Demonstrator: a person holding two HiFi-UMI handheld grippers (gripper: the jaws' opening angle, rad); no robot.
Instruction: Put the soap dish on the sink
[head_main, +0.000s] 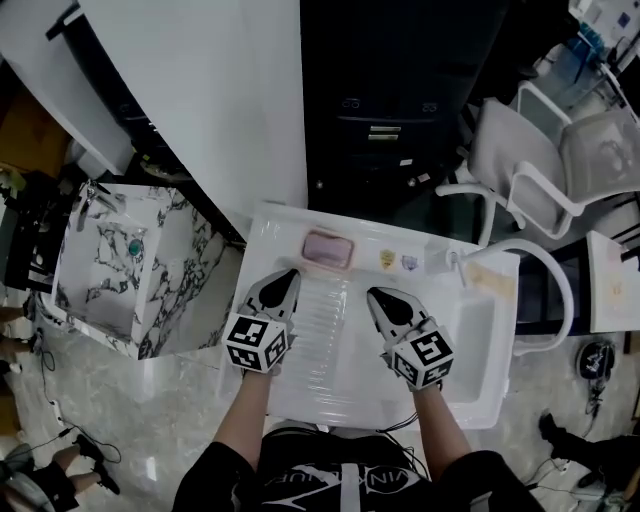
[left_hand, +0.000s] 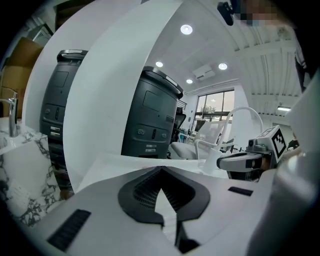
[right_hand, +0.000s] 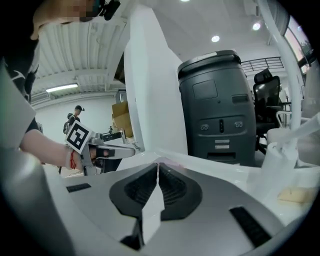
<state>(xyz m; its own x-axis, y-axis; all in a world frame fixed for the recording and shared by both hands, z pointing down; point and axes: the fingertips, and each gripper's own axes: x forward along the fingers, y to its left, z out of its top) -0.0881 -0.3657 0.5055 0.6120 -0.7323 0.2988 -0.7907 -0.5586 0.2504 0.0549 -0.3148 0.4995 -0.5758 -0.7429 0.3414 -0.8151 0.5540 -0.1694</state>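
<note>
Left gripper (head_main: 289, 274), right gripper (head_main: 374, 294) hover closed over sink (head_main: 330, 380).

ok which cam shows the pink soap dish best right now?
Head view. The soap dish is in full sight from above, sitting on the back rim of the sink. The right gripper view gives at most a faint pink sliver of it, and the left gripper view shows none of it.
</note>
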